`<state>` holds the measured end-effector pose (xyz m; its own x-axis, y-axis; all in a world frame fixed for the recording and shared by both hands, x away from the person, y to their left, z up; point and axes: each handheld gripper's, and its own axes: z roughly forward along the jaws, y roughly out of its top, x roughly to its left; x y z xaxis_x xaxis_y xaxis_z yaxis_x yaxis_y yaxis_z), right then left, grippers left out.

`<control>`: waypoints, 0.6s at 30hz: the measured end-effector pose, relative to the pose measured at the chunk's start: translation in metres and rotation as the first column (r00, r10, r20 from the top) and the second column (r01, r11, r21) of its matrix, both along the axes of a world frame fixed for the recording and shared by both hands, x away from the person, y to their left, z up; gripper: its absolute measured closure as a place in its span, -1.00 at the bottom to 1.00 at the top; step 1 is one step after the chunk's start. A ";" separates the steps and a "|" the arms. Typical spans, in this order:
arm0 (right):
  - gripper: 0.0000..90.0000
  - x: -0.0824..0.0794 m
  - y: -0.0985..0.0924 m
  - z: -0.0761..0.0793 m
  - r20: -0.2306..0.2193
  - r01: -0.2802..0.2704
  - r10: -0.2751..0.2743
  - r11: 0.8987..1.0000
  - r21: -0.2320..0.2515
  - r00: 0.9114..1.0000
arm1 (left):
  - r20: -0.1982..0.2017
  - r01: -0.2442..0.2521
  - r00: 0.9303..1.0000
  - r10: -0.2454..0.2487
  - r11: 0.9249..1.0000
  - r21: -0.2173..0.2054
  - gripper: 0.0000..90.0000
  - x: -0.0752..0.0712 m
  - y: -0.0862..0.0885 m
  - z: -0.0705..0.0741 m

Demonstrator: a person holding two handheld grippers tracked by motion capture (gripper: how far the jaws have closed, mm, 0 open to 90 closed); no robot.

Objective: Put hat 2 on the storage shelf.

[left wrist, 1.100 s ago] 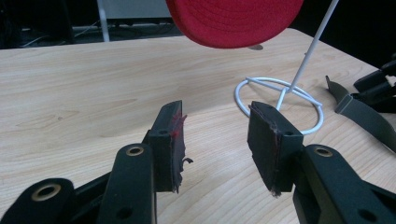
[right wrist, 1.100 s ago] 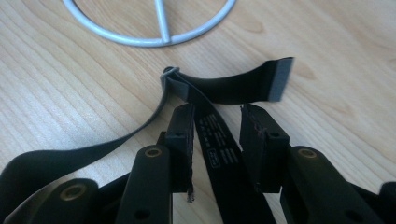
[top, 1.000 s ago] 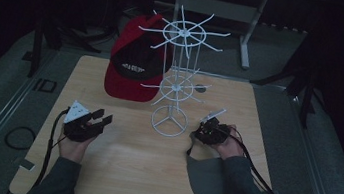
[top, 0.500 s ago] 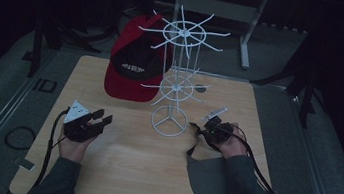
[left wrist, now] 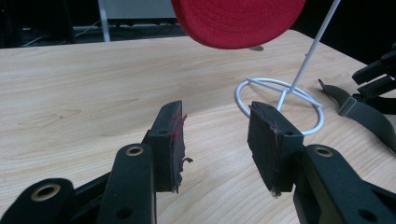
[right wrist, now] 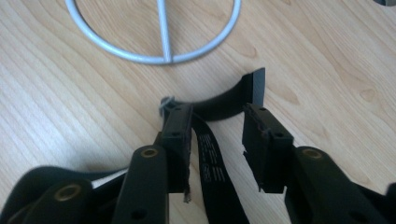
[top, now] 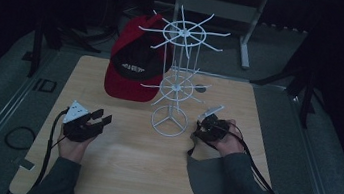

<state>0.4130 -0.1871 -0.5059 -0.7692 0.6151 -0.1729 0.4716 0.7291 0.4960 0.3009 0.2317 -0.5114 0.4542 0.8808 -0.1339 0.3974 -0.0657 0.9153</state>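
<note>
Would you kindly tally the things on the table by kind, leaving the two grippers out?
Caps: 2, a red cap hanging on the rack and a grey cap lying flat on the table
White wire racks: 1, the white wire rack
Total: 3

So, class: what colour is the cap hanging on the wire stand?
Red, with a black front panel; the cap shows best in the high view.

Left tongs [top: 100, 118] gape; right tongs [top: 200, 127] just reopened.
</note>
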 end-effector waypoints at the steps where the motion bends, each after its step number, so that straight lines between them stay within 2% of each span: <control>1: 0.36 0.000 0.001 0.000 0.000 0.005 -0.005 1.000 0.013 1.000 | 0.000 0.002 1.000 -0.002 1.000 0.001 0.25 0.000 0.000 0.000; 5: 0.49 0.004 0.001 0.001 0.000 0.017 -0.017 0.997 0.077 1.000 | 0.001 0.002 1.000 -0.002 1.000 0.002 0.25 0.000 0.000 0.000; 8: 0.41 0.005 0.001 0.000 -0.014 0.000 0.001 0.997 0.082 1.000 | -0.001 0.001 1.000 -0.001 1.000 0.001 0.25 0.000 0.001 0.000; 13: 0.32 0.004 0.000 -0.001 -0.011 -0.003 0.003 1.000 0.000 1.000 | -0.003 0.001 1.000 -0.001 1.000 -0.003 0.25 0.000 0.000 -0.001; 18: 0.24 0.003 0.002 -0.006 -0.025 -0.029 0.028 0.997 -0.066 0.999 | -0.002 0.000 1.000 -0.001 1.000 -0.003 0.24 0.000 0.000 -0.001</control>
